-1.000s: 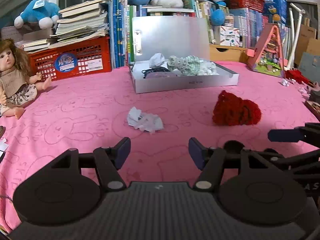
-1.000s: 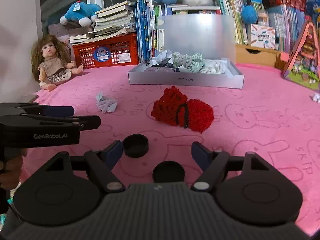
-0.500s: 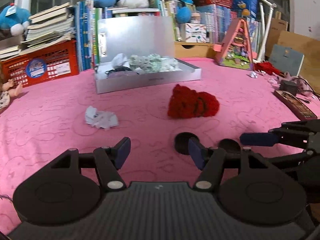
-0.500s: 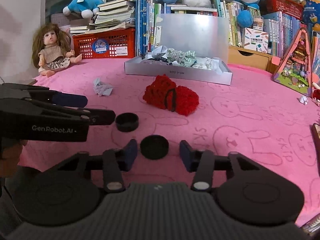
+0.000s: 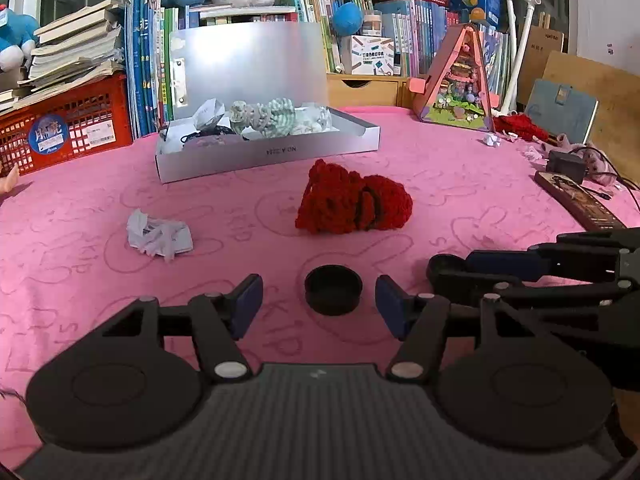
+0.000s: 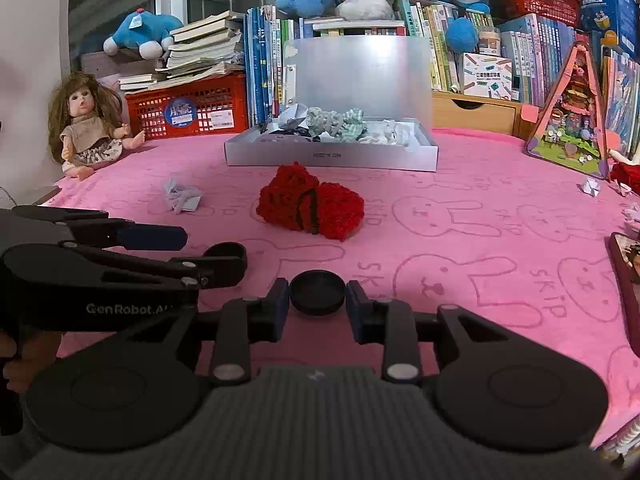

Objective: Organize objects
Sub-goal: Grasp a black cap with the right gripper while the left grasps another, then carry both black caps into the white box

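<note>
Two black round caps lie on the near part of the pink cloth [image 6: 460, 208]. The right gripper [image 6: 318, 300] has its blue pads against both sides of the flat black cap [image 6: 317, 290]; its jaws have just been closing and now pinch that cap, which sits on the cloth between them. The left gripper [image 5: 319, 302] stands with jaws spread, and the open black cap [image 5: 333, 289] lies on the cloth between its fingers, touching neither pad. The two grippers are side by side, each one's fingers visible at the edge of the other's view.

Farther back, about mid-cloth, rests a red knitted bundle [image 6: 310, 208] with a dark band around it. To its left lies a crumpled paper [image 5: 158, 237]. Beyond both, at the far side, stands an open silver box [image 5: 268, 152] with its lid upright; inside are a folded paper piece, pale green scrunched items and dark cord.

A doll [image 6: 86, 128] sits at the far left, beside a red basket [image 6: 188, 108] stacked with books. Rows of books and plush toys line the back. A triangular toy house [image 6: 572, 120] stands at the far right. A dark flat device lies at the right edge of the cloth.
</note>
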`<control>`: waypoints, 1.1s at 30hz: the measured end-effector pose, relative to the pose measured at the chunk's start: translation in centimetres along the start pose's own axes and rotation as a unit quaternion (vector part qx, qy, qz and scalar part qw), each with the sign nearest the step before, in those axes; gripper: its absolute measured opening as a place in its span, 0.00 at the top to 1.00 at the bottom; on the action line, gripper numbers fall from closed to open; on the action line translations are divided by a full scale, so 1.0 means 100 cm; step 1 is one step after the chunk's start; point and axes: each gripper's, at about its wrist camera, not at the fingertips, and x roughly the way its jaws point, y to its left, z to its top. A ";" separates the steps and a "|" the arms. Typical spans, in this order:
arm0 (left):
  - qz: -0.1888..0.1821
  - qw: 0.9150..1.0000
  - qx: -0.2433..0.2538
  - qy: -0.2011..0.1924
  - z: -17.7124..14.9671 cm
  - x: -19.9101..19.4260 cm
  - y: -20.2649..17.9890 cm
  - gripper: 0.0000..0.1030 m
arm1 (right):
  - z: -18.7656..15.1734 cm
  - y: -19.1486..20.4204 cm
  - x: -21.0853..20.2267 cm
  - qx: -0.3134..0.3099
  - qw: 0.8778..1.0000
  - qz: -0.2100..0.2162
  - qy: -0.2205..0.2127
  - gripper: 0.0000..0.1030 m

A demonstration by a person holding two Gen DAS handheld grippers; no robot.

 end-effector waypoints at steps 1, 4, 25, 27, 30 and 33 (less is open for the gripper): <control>0.000 1.000 -0.001 0.001 0.000 0.001 0.000 0.34 | 0.000 0.000 0.000 0.001 1.000 -0.001 0.000 0.65; -0.001 1.000 -0.005 0.002 -0.001 0.004 -0.001 0.36 | 0.001 -0.001 0.002 0.002 1.000 -0.007 0.001 0.65; 0.002 1.000 -0.006 -0.008 0.000 0.007 -0.004 0.63 | 0.005 0.003 0.011 0.005 1.000 -0.019 0.004 0.66; 0.003 1.000 -0.008 -0.011 0.002 0.006 -0.005 0.63 | 0.006 0.003 0.011 0.006 1.000 -0.018 0.002 0.66; 0.003 1.000 -0.008 -0.016 0.005 0.004 -0.004 0.63 | 0.008 0.002 0.011 0.008 1.000 -0.018 0.000 0.66; 0.005 1.000 -0.012 -0.019 0.009 0.001 -0.002 0.63 | 0.011 0.002 0.011 0.009 1.000 -0.021 -0.002 0.66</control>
